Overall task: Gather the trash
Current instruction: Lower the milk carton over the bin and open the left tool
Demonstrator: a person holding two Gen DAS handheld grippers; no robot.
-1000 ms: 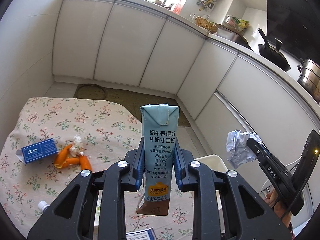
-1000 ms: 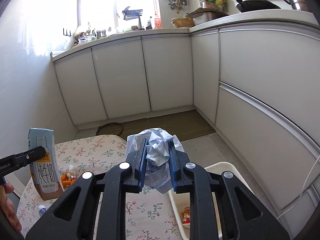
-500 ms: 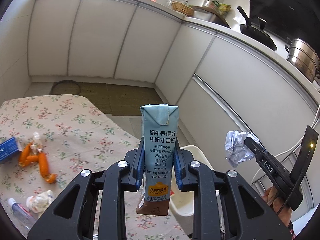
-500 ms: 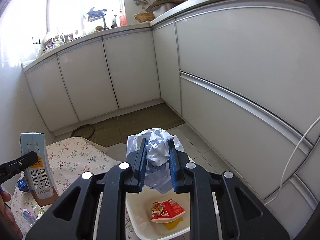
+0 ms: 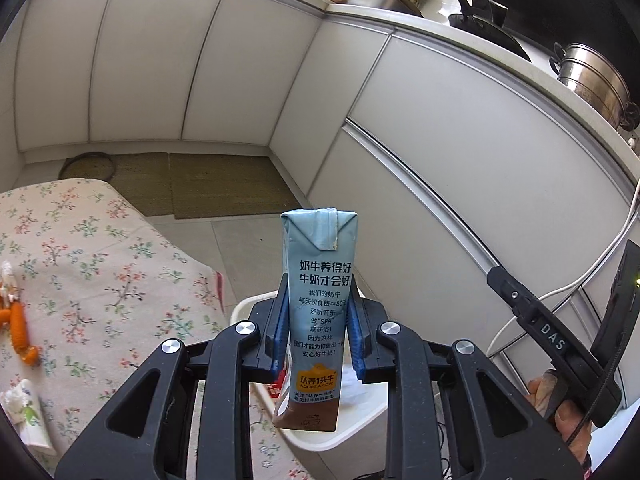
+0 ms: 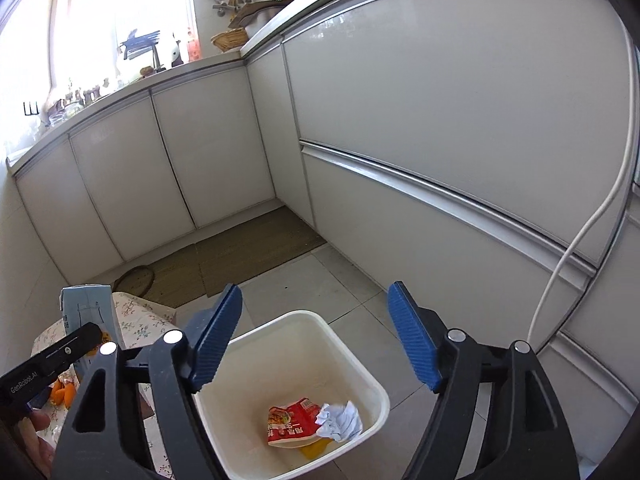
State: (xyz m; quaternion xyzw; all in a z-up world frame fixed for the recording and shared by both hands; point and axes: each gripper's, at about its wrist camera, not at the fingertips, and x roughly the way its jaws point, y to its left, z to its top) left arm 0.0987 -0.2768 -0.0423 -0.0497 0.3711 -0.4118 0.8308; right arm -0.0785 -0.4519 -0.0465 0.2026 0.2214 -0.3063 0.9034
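My left gripper (image 5: 317,332) is shut on a light blue milk carton (image 5: 318,300), held upright above the near rim of the white trash bin (image 5: 340,432). In the right wrist view my right gripper (image 6: 316,336) hangs over the same white trash bin (image 6: 348,344); its jaws are opening and nothing is between them. The crumpled white paper (image 6: 339,420) lies on the bin's bottom beside a red snack wrapper (image 6: 290,426). The milk carton (image 6: 86,308) shows at the left edge of that view.
A table with a flowered cloth (image 5: 92,280) stands left of the bin, bearing orange carrot pieces (image 5: 18,328) and a tissue pack (image 5: 24,416). White cabinets (image 6: 440,120) close in right and behind. A brown mat (image 5: 224,184) lies on the tiled floor. A white cable (image 6: 580,248) hangs at right.
Both grippers swung right from the table toward the bin. The right gripper let go of the crumpled paper, which now lies in the bin. The left gripper still holds the carton.
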